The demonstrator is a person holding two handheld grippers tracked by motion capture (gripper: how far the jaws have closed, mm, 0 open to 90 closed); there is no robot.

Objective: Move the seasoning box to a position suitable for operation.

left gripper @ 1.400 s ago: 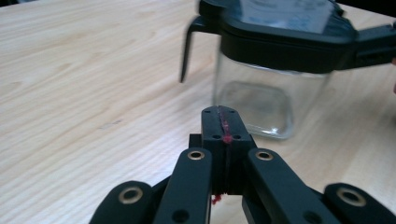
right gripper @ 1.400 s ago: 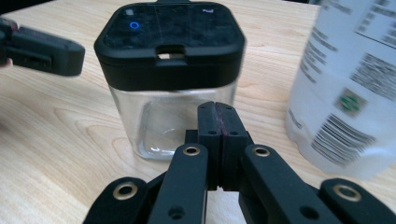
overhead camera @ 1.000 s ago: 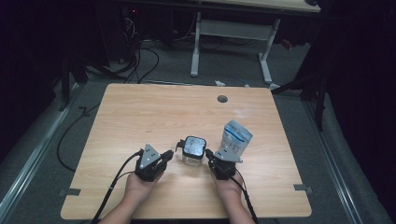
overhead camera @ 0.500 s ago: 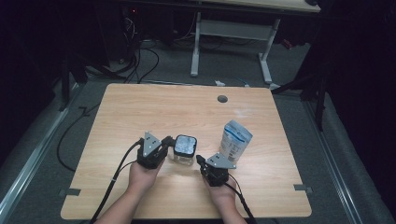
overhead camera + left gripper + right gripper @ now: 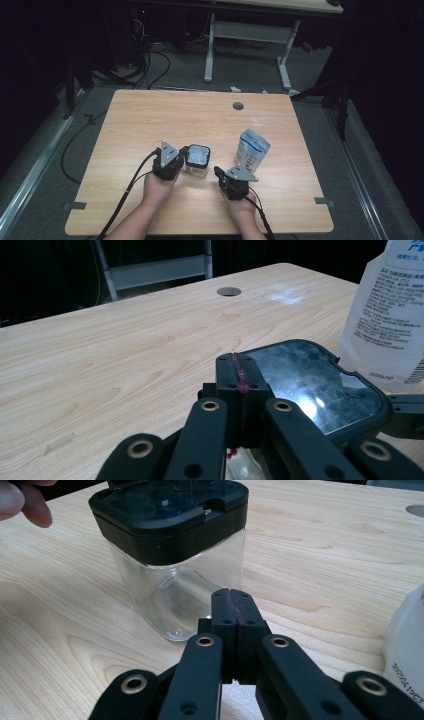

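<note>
Glass jar (image 5: 197, 161) upright, lid up, left hand-held gripper (image 5: 181, 155) and right hand-held gripper (image 5: 218, 172) pressed together empty

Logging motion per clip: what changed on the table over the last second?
The jar slid left, away from the pouch. The left gripper followed it and now sits against its lid; the right gripper drew back toward the person, jaws shut. The pouch stayed upright in place.

Light wood table (image 5: 150, 120) with a round cable hole (image 5: 238, 106) near the far edge. Sitting on it: a clear square jar (image 5: 197, 160) with a black lid, and a white pouch (image 5: 252, 148) standing upright just right of it.
</note>
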